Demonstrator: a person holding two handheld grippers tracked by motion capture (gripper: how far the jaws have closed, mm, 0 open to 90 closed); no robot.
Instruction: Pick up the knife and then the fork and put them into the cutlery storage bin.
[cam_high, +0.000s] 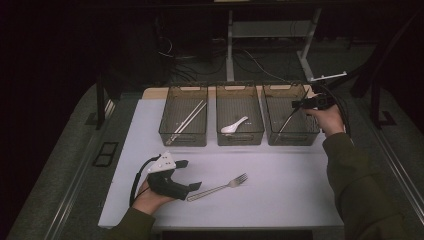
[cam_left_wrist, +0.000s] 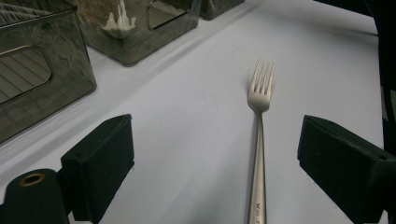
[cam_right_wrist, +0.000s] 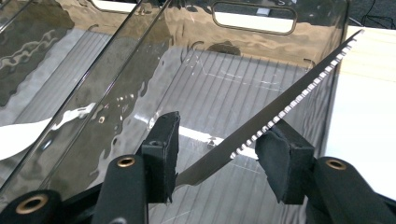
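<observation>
A metal fork lies on the white mat near the front, tines pointing right and away. My left gripper rests on the mat at the fork's handle end, open, its jaws wide on either side of the handle without touching it. My right gripper reaches into the right-hand clear bin. A serrated knife lies slanted in that bin and passes between the open jaws, its tip leaning on the bin's rim. The pads stand apart from the blade.
Three clear bins stand in a row at the back of the mat. The left bin holds metal chopsticks, the middle bin a white spoon. Table legs and cables lie beyond.
</observation>
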